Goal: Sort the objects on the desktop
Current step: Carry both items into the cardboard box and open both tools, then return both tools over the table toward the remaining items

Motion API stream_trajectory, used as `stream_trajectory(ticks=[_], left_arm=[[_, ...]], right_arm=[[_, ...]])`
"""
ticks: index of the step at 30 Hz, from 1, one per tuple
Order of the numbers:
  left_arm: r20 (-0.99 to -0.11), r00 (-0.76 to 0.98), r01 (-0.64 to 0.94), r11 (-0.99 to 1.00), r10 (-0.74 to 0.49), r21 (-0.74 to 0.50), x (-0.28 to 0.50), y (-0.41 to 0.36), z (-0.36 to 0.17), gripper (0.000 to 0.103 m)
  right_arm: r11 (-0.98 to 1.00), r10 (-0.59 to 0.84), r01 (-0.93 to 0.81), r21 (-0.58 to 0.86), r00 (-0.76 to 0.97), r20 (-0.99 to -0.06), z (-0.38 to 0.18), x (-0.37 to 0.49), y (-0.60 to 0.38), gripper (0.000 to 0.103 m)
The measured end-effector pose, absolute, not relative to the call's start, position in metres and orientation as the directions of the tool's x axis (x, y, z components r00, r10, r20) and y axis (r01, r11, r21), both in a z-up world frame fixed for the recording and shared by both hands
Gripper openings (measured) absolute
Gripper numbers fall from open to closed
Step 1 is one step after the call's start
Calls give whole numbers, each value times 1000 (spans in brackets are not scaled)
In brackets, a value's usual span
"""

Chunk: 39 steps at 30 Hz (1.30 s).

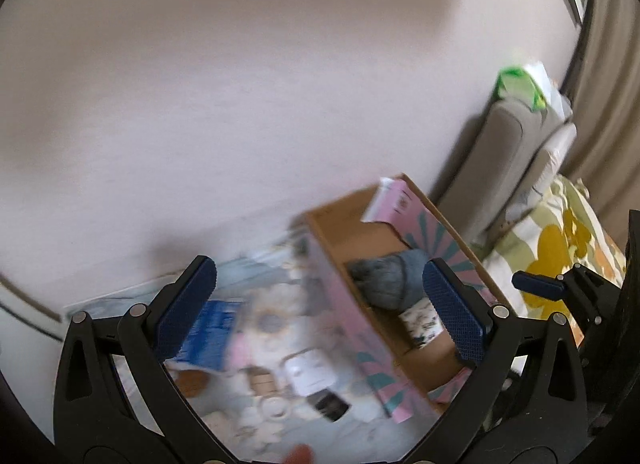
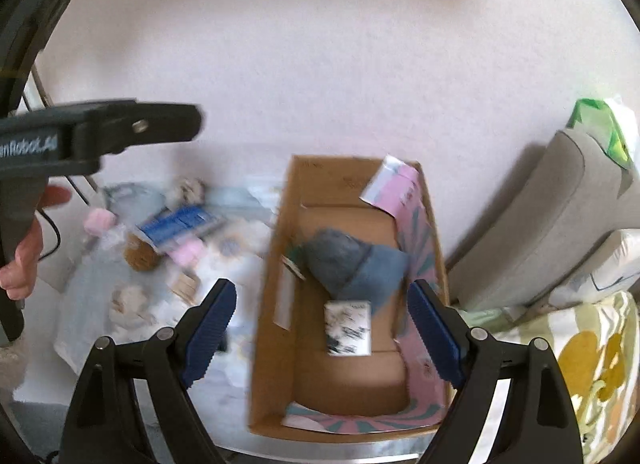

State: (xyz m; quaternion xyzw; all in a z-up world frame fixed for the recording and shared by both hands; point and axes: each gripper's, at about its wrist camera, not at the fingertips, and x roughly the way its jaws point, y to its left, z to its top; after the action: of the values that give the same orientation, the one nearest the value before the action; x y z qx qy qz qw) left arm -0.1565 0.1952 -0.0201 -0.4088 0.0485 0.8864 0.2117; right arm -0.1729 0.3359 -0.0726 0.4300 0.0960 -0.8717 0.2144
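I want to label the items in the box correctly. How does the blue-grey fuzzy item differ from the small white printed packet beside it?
The fuzzy item is rounded, soft-looking and blue-grey; the packet is flat, square-edged and white with dark print. The fuzzy item is clearly the bigger of the two. It lies toward the box's far end, the packet nearer the camera. Both rest loose on the box floor, with neither gripper on them.

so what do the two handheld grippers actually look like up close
Both the left gripper and the right gripper have black plastic linkage arms with silver rivets and blue cross-hatched rubber pads. Seen from the right wrist, the left one's black body carries white lettering, too blurred to read fully.
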Motion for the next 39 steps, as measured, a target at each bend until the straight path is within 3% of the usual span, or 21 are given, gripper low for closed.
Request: stream_trajectory(ticks=[6, 20, 29, 39], left_arm=[[-711, -613, -356, -924, 344, -140, -149, 125, 5, 103], [-685, -681, -269, -958, 260, -97, -123, -9, 19, 103], [-783, -564, -252, -958, 263, -139, -102, -32, -56, 103], [-865, -375, -298, -927, 334, -229, -91, -4, -176, 100]], right_arm=[[-880, -325, 473, 36, -546, -772, -54, -166, 309, 85], [-806, -401, 590, 52, -478, -782, -38, -164, 240, 85], [-768, -403, 629, 125, -322, -857, -93, -161, 198, 85], [-643, -301, 765, 34, -212, -930, -160, -158, 167, 85]])
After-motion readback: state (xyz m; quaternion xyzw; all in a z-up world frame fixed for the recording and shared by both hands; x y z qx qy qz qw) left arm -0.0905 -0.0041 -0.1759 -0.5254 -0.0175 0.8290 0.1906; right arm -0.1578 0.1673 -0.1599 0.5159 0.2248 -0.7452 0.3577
